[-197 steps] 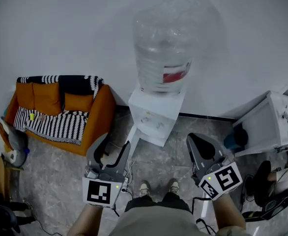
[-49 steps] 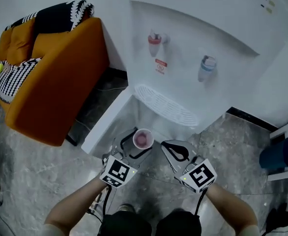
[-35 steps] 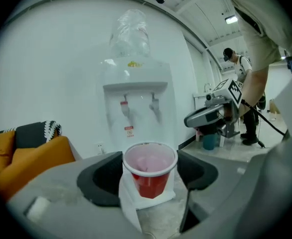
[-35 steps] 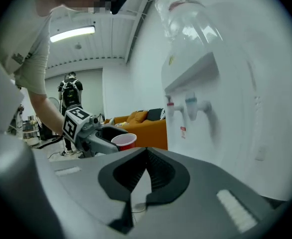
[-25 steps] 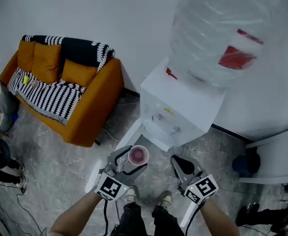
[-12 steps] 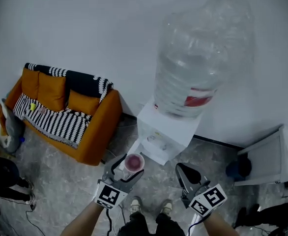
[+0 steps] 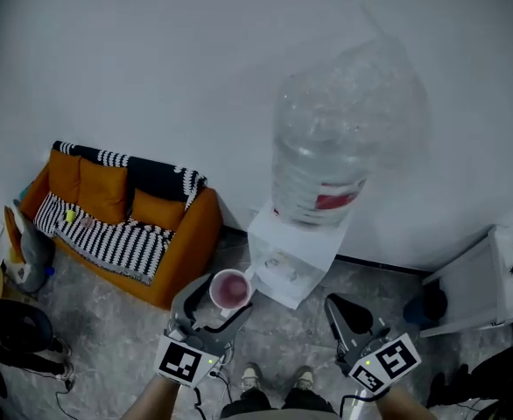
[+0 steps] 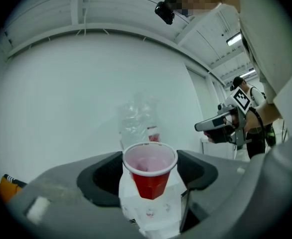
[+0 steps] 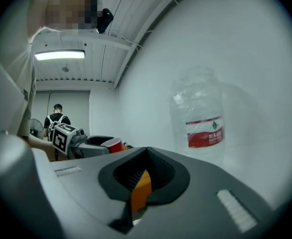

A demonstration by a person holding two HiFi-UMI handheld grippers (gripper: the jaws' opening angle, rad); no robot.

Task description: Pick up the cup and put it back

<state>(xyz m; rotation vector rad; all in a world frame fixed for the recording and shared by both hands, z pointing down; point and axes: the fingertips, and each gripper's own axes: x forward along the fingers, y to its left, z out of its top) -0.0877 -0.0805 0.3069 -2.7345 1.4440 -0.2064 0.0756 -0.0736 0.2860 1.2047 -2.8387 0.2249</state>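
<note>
The left hand-held gripper (image 7: 214, 307) is clamped on the cup (image 7: 231, 288), one jaw pressing each side of it. In the left gripper view, the left hand-held gripper (image 8: 149, 185) has the red cup (image 8: 150, 177) upright between the two dark jaws, its round mouth facing up and above the jaw tops, its inside pale pink. The cup is carried in the air, off any surface.

From the head view, the cup hangs over the grey floor (image 7: 116, 348), just left of the white water dispenser (image 7: 288, 268) and right of the orange sofa (image 7: 176, 245). A black-and-white striped blanket (image 7: 108, 240) is draped over the sofa. A big clear bottle (image 7: 337, 147) sits on top of the dispenser, against the white wall (image 7: 151, 51). In the left gripper view, the dispenser and bottle stand straight behind the cup.

The right hand-held gripper (image 7: 344, 307) is held to the right, well apart from the cup. The right gripper view shows its jaws (image 9: 145, 151) pressed together at the tips, gripping nothing; a sliver of orange shows through the gap beneath them. That view also catches the cup (image 9: 111, 144) off to the left.
</note>
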